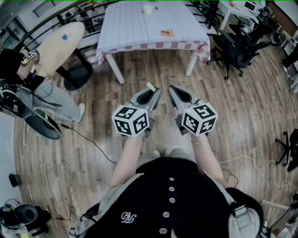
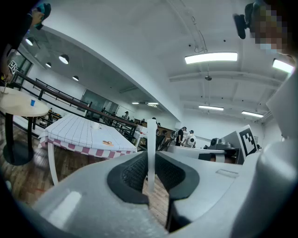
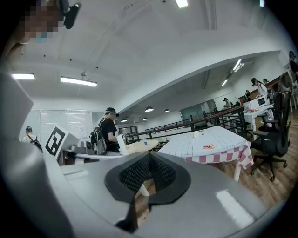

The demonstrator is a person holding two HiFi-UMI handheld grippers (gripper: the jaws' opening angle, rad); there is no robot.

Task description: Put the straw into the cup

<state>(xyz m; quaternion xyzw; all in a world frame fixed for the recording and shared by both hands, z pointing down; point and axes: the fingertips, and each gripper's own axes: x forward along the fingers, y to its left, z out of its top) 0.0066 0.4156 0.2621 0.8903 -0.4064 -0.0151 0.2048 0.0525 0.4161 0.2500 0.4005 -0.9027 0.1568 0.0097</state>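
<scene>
My left gripper (image 1: 152,91) is shut on a white straw (image 1: 150,86), which pokes out past the jaw tips. In the left gripper view the straw (image 2: 151,153) stands upright between the black pads (image 2: 132,174). My right gripper (image 1: 173,91) hangs beside it at the same height, shut with nothing between its pads (image 3: 139,174). Both are held over the wooden floor, well short of the table (image 1: 139,28). A white cup (image 1: 149,9) stands near the table's far edge; it shows small in the left gripper view as the cup (image 2: 96,125) and in the right gripper view as the cup (image 3: 197,135).
A small orange item (image 1: 167,33) lies near the table's front edge. A round table (image 1: 60,39) and a seated person (image 1: 28,79) are at the left. Black office chairs (image 1: 237,49) stand to the right. Cables run across the floor (image 1: 88,139).
</scene>
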